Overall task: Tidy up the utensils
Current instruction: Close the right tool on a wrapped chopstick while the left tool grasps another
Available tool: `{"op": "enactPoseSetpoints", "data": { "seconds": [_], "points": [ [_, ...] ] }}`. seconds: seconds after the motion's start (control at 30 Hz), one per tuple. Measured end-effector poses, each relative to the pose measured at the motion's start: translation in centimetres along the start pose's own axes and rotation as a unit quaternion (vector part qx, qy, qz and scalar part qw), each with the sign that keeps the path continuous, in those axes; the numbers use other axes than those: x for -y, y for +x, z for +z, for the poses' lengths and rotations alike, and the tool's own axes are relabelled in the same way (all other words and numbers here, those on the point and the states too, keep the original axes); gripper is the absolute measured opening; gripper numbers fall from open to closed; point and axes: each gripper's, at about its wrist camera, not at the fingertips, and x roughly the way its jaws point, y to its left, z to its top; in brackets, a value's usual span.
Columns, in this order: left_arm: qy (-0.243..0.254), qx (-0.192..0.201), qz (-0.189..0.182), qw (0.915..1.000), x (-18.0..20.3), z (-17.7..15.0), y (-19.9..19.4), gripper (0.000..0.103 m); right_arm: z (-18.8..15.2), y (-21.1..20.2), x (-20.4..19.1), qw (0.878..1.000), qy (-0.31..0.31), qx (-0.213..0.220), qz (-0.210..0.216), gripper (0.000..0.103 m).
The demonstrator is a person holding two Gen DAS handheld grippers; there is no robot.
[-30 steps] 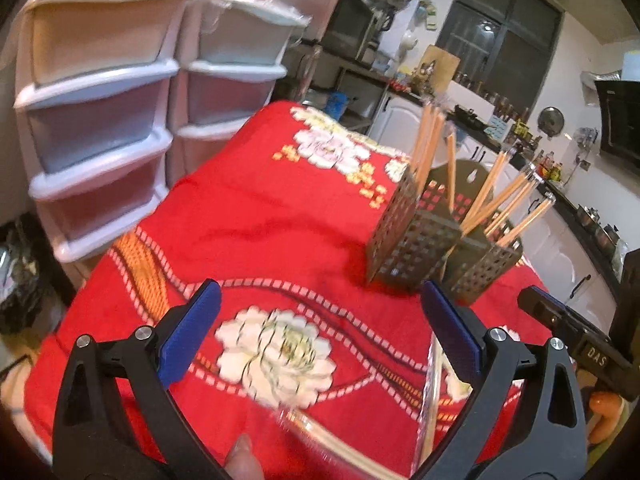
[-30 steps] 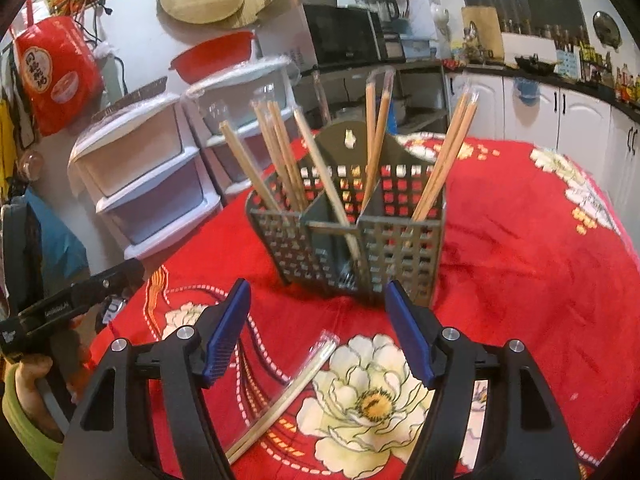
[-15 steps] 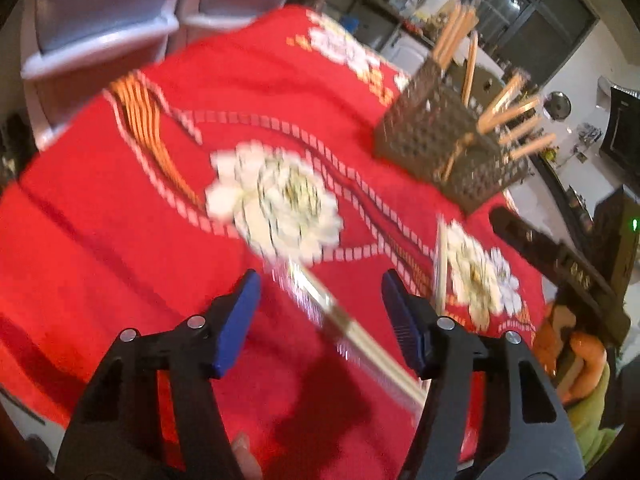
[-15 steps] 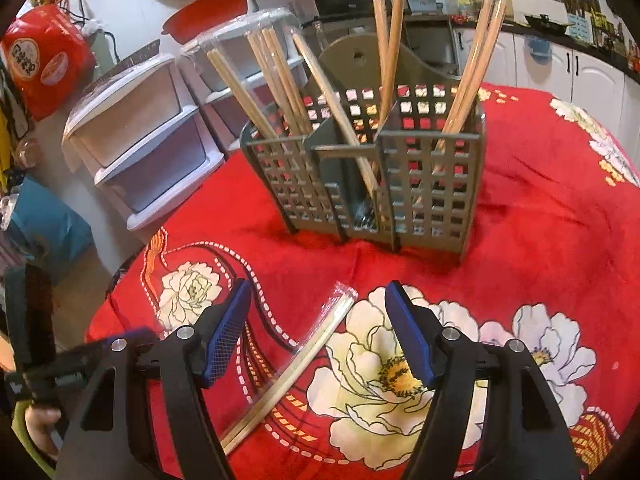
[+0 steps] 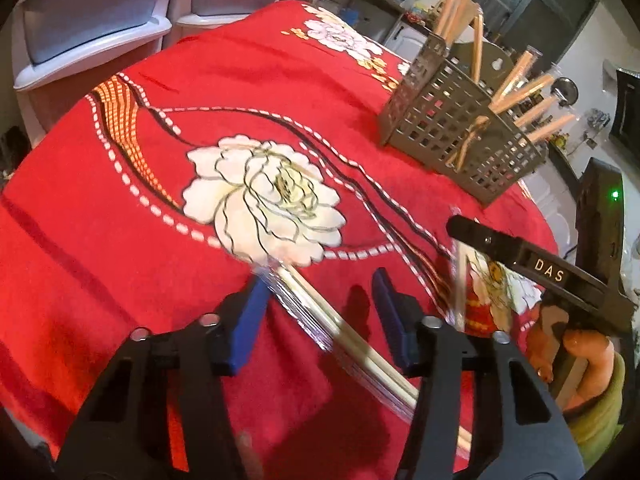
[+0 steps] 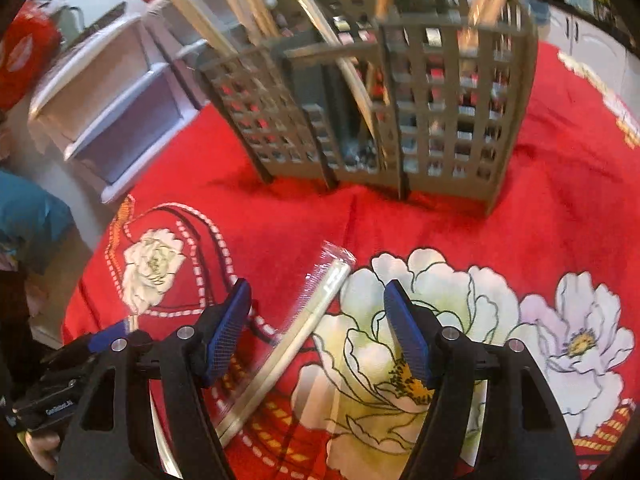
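Note:
A grey lattice utensil caddy (image 5: 452, 128) (image 6: 380, 120) stands on the red flowered cloth with several wrapped chopsticks upright in it. One wrapped chopstick pair (image 5: 344, 332) lies on the cloth between the blue pads of my left gripper (image 5: 322, 312). Its jaws are closing, and the right pad is still clear of the wrapper. A second wrapped pair (image 6: 308, 320) (image 5: 460, 280) lies between the wide-apart jaws of my right gripper (image 6: 318, 332), which is open just above it. The right gripper's black finger (image 5: 520, 256) shows at the right of the left wrist view.
White plastic drawer units (image 5: 92, 28) (image 6: 112, 100) stand past the table's left edge. The cloth (image 5: 140, 200) drops off at the near-left rim. A person's hand (image 5: 580, 356) holds the right gripper. Kitchen counters lie behind the caddy.
Both grippers sank toward the cloth and tipped downward. The left jaws narrowed from wide open around the near chopstick pair. The right gripper moved over the other pair, closer to the caddy.

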Motion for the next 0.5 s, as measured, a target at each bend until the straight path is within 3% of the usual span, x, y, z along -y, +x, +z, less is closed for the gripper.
{"op": "enactPoseSetpoints", "data": {
  "seconds": [0.07, 0.13, 0.23, 0.3, 0.5],
  "points": [
    [-0.004, 0.006, 0.007, 1.0, -0.2, 0.5, 0.3, 0.026, 0.4, 0.3, -0.1, 1.0, 0.0, 0.001, -0.004, 0.065],
    [-0.015, 0.007, 0.004, 0.9999, -0.7, 0.9, 0.5, 0.02, 0.7, 0.8, -0.3, 1.0, 0.002, 0.001, -0.015, 0.059],
    [-0.021, 0.004, 0.001, 0.9998, -1.0, 1.7, 1.0, 0.008, 1.1, 1.3, -0.7, 0.999, -0.007, 0.005, -0.037, 0.041],
    [-0.026, 0.001, -0.004, 0.9997, -1.2, 2.1, 1.2, 0.004, 1.3, 1.6, -0.9, 0.999, -0.014, 0.008, -0.037, 0.019],
    [-0.021, 0.016, -0.024, 0.9994, -0.5, 3.7, 0.2, 0.002, 2.0, 0.4, -0.9, 0.999, -0.017, 0.036, 0.005, 0.013]
  ]
}}
